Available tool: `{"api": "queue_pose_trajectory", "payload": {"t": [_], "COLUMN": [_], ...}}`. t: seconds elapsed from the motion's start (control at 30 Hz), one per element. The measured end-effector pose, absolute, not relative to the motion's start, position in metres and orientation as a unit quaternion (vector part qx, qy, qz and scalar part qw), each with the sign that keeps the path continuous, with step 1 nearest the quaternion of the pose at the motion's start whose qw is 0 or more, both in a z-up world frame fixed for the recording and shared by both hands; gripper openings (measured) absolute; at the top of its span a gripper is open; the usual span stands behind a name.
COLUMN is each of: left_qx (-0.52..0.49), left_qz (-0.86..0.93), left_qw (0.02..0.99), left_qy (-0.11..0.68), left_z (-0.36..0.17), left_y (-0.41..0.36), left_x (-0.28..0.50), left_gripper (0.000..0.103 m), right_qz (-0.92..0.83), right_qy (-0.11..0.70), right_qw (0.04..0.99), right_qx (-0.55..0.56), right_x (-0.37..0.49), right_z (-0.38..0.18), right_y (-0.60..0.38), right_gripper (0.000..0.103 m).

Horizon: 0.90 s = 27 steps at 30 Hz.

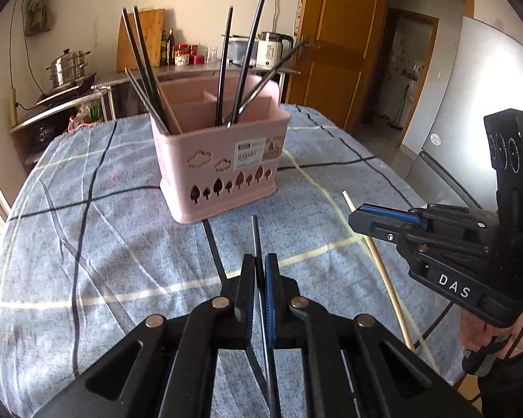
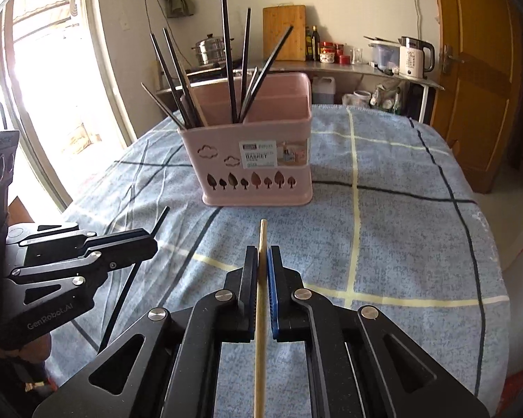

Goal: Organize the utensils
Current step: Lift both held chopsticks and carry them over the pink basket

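Observation:
A pink utensil basket [image 1: 219,160] stands on the blue checked tablecloth, with several black chopsticks [image 1: 223,69] upright in its compartments; it also shows in the right wrist view [image 2: 258,160]. My left gripper [image 1: 260,261] is shut on a black chopstick [image 1: 256,237], held above the cloth in front of the basket. My right gripper [image 2: 262,254] is shut on a light wooden chopstick [image 2: 261,237], also in front of the basket. The right gripper [image 1: 357,214] shows in the left wrist view to the right, with the wooden chopstick [image 1: 380,264] through it.
The table [image 2: 401,209] is covered by the cloth and drops off at its right edge. Behind it are a counter with a kettle [image 2: 415,55], jars and a steel pot [image 2: 209,48]. A wooden door [image 2: 477,69] and a fridge [image 1: 470,111] stand on the right.

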<state>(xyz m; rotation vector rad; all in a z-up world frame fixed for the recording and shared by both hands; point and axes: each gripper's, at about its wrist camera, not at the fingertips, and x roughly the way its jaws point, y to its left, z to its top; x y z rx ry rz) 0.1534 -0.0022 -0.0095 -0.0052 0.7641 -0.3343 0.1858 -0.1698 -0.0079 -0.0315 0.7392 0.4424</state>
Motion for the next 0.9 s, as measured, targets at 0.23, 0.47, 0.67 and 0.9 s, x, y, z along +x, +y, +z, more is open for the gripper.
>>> {"api": "queue_pose_trajectory", "payload": {"t": [0.23,0.47,0.67,0.9], "left_qx": [0.003,-0.001,-0.008,-0.005], "left_qz": [-0.170,-0.170,-0.165,-0.168], "left_qw": [0.936,0.947,0.949,0.948], "left_qy": [0.309,0.272,0.270,0.270], "left_z": [0.041,0.068,0.067,0.068], "left_y": [0.006,0.015,0.020,0.020], "left_x": [0.149,0.153,0.155,0.146], "left_gripper": [0.005,0.005,0.005,0.005], "right_qz": [0.215,0.218,0.220,0.220], "right_qy": [0.300,0.274,0.285,0.284], "right_qw": [0.929,0.936,0.933,0.933], "right_qx": [-0.016,-0.019,-0.018,-0.018], "right_x": [0.182,0.181,0.183,0.179], "right_z": [0.037,0.057,0.051,0.050], "right_y": [-0.172,-0.172,-0.173,-0.176], "right_gripper": [0.006,0.006,0.006,0.006]}}
